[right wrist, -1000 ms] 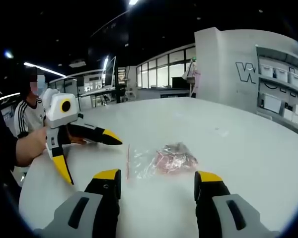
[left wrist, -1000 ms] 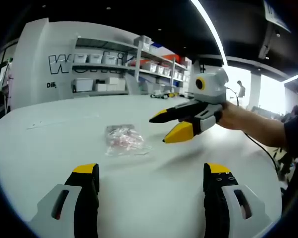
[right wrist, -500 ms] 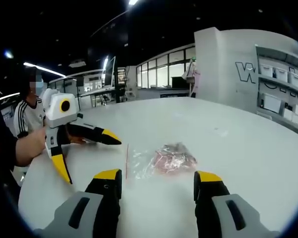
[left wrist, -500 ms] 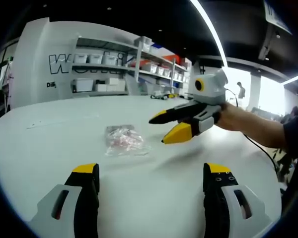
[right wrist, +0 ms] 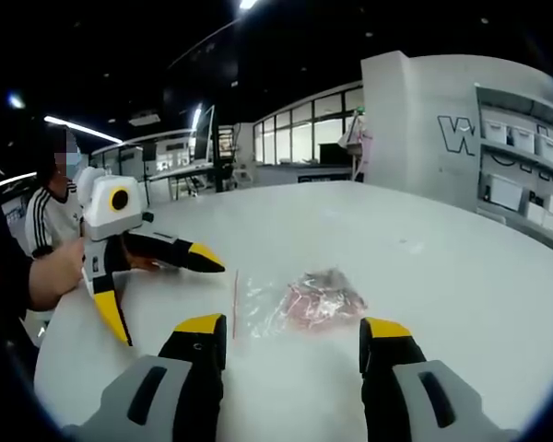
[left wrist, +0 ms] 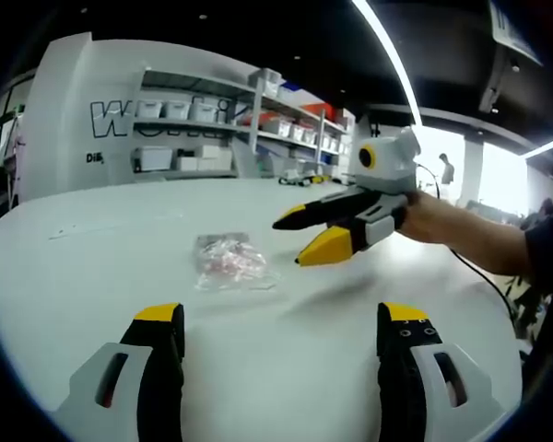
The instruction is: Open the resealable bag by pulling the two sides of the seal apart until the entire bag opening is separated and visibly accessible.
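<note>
Both tongs poised around the sealed bag, nothing gripped yet.

The resealable bag point(right wrist: 300, 301) lies flat on the white table point(left wrist: 286, 368), its red seal strip at the end nearest the left tongs point(right wrist: 152, 285), probably laid so each side can take one lip. The right tongs point(right wrist: 290, 336) stand wide apart just short of the bag, empty; the left tongs gape too, holding nothing. The right gripper view shows the red seal line; the left gripper view instead shows the shelves point(left wrist: 217, 129) beyond the bag.
</note>
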`<state>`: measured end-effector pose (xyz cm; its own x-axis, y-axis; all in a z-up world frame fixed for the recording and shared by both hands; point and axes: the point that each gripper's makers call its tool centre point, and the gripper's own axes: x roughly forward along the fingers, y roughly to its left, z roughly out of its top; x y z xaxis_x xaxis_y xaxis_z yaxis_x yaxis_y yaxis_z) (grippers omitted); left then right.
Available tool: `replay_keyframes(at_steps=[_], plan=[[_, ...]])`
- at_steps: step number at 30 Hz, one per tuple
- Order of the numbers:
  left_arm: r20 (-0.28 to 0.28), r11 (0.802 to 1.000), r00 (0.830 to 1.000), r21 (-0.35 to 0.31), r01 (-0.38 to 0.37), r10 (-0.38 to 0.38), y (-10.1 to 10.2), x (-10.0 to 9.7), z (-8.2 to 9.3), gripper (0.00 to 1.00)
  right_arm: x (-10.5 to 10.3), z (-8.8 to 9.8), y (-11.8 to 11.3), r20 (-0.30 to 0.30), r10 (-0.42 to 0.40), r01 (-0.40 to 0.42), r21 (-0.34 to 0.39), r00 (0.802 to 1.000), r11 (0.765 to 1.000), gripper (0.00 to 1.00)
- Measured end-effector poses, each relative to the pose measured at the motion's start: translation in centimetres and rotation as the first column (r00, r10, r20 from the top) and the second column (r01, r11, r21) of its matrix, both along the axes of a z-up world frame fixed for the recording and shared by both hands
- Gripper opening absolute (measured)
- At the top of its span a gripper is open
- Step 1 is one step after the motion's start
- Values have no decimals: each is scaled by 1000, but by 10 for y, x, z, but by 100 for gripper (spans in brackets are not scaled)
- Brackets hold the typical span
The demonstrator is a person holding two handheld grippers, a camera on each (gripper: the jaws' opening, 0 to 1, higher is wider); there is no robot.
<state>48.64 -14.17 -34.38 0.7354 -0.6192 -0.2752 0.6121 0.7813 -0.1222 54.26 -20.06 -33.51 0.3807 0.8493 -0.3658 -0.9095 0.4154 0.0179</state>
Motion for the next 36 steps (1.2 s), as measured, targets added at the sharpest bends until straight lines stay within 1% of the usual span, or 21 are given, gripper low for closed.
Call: replay_keyframes(at_steps=[6,18,36], plan=[[-3,1000,1000,3,3,-3,-1,0,-2,85,1,-2,2,-3,2,-2,-4,1000,1000,57],[-7,1000,1000,-7,2,-2,0,1,-3,84,6,3,6,3,6,-6,0,1000,1000,56],[-7,1000,1000,-9,0,0,0,1,-3,84,7,0,8,-2,7,-7,0,1000,1000,56]])
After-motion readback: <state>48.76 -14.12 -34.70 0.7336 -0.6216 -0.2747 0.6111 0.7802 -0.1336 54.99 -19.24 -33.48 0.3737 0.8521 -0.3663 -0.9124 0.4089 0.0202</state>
